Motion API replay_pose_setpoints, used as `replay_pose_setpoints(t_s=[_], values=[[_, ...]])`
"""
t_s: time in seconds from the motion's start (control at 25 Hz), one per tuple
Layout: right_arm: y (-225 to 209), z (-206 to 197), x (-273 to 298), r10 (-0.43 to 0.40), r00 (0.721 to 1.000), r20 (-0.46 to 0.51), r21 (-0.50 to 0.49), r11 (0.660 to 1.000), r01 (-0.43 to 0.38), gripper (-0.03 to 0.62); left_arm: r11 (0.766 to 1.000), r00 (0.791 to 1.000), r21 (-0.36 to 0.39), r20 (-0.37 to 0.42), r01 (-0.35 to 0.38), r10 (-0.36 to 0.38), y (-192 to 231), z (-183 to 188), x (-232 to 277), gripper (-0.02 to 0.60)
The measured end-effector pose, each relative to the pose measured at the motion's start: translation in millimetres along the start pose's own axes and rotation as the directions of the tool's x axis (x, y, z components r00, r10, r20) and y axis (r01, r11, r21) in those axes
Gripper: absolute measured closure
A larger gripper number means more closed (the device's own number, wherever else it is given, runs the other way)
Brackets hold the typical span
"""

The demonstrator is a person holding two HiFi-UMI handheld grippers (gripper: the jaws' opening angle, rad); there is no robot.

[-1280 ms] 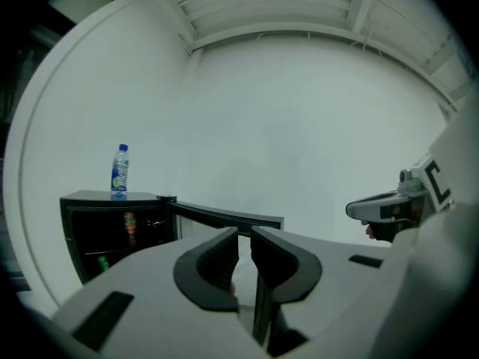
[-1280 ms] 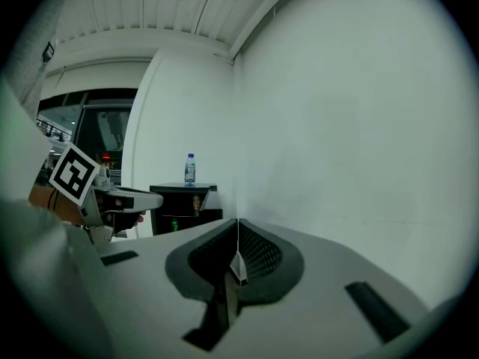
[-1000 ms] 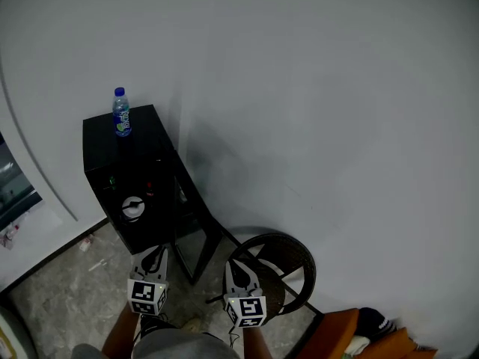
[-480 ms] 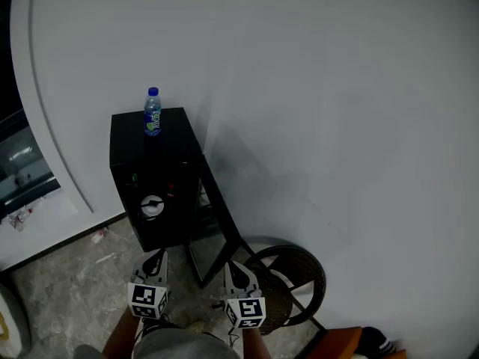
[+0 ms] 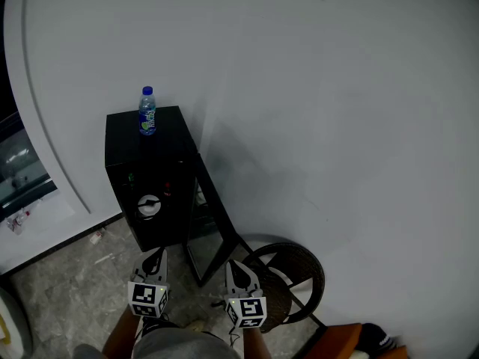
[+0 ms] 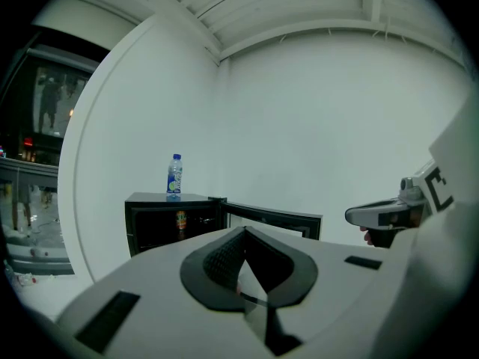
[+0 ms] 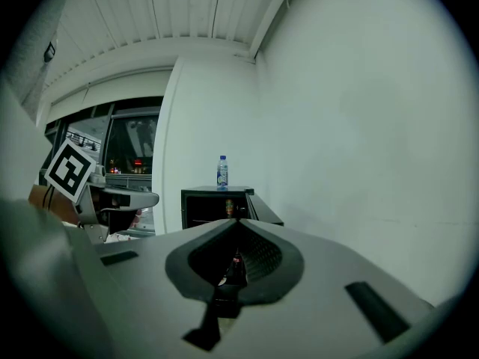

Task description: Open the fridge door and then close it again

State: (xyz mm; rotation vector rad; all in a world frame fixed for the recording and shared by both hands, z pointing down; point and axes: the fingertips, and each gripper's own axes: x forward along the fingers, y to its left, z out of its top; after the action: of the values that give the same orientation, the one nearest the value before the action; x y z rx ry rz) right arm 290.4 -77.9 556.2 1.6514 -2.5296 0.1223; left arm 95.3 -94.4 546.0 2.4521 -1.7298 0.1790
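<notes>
A small black fridge (image 5: 146, 178) stands on the floor against the white wall. Its door (image 5: 211, 230) hangs open to the right, and cans show inside (image 6: 180, 219). A water bottle (image 5: 147, 111) stands on top of it. My left gripper (image 5: 153, 264) is low in the head view, just short of the fridge front. Its jaws have just closed together with nothing between them (image 6: 243, 234). My right gripper (image 5: 238, 274) is beside the open door's outer edge, shut and empty (image 7: 238, 223). Neither gripper touches the fridge.
A round wicker chair (image 5: 296, 275) stands right of the door, close to my right gripper. An orange object (image 5: 340, 339) lies at the bottom right. A glass partition (image 5: 22, 170) is at the left. Scraps lie on the stone floor (image 5: 97, 236).
The head view has swung, so the fridge now sits further right in it. The door stays open at the same angle. Both grippers keep their places at the bottom.
</notes>
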Motion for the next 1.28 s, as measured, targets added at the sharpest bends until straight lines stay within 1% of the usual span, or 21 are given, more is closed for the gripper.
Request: replay_pose_setpoints(t_s=[0.16, 0.36, 0.56, 0.72, 0.92, 1.12, 1.28], values=[[-2, 0, -1, -0.007, 1.0, -0.001, 0.001, 1.0, 0.007, 0.569, 1.0, 1.0, 0.004, 0.026, 0.013, -0.013, -4, 6, 0, 0.577], [-2, 1, -1, -0.007, 1.0, 0.001, 0.003, 1.0, 0.007, 0.569, 1.0, 1.0, 0.003, 0.022, 0.012, -0.012, -2, 5, 0, 0.578], [-1, -1, -3, -0.009, 1.0, -0.001, 0.002, 1.0, 0.009, 0.569, 1.0, 0.999, -0.008, 0.043, 0.019, -0.018, -3, 8, -4, 0.578], [-2, 0, -4, -0.01, 1.0, 0.0, 0.0, 1.0, 0.01, 0.569, 0.999, 0.999, -0.01, 0.03, 0.038, -0.038, -6, 7, -5, 0.578], [-8, -1, -6, -0.02, 1.0, -0.004, -0.001, 1.0, 0.02, 0.569, 0.999, 0.999, -0.032, 0.005, 0.038, -0.038, -5, 1, -5, 0.578], [-16, -2, -7, -0.03, 0.999, -0.011, -0.012, 0.999, 0.03, 0.569, 1.0, 1.0, 0.017, -0.001, 0.005, -0.005, -2, 0, -8, 0.578], [-22, -1, -3, -0.023, 1.0, -0.011, -0.029, 0.999, 0.022, 0.569, 0.999, 1.0, 0.037, -0.009, 0.004, -0.003, -2, -2, -8, 0.578]])
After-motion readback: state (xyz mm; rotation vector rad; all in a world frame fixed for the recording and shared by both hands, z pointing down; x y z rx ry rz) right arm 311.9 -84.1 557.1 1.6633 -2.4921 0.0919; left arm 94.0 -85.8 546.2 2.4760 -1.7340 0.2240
